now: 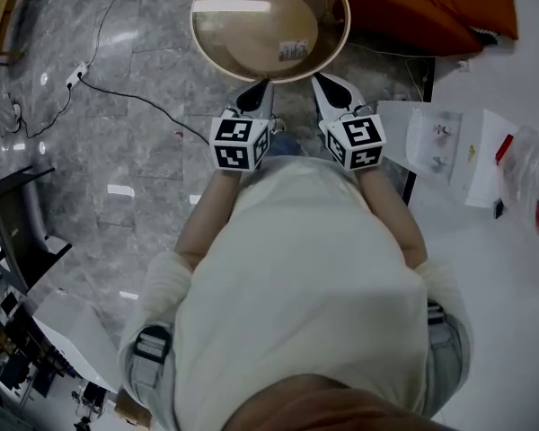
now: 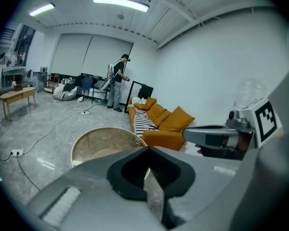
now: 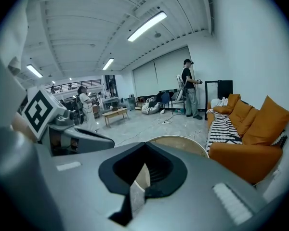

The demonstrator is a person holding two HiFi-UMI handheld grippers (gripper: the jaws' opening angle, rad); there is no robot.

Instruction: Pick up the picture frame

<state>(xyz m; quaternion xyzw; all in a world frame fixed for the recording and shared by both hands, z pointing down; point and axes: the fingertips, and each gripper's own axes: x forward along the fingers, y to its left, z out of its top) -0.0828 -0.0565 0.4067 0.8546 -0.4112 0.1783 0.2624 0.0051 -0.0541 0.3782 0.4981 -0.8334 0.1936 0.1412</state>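
Observation:
No picture frame shows in any view. My left gripper (image 1: 254,92) and right gripper (image 1: 328,83) are held side by side in front of the person's chest, both shut with nothing between the jaws. Their tips point at the near rim of a round table (image 1: 198,34) with a pale wooden rim and a brownish top. In the left gripper view the left gripper (image 2: 147,150) has its jaws together over the round table (image 2: 77,143), with the right gripper (image 2: 216,136) beside it. The right gripper view shows the same for the right gripper (image 3: 145,146).
An orange sofa (image 1: 413,12) with a striped throw stands behind the round table on the right. A white table (image 1: 485,196) with plastic bags and papers is at the right. A power strip (image 1: 76,74) and cable lie on the grey floor. A person (image 2: 116,81) stands far off.

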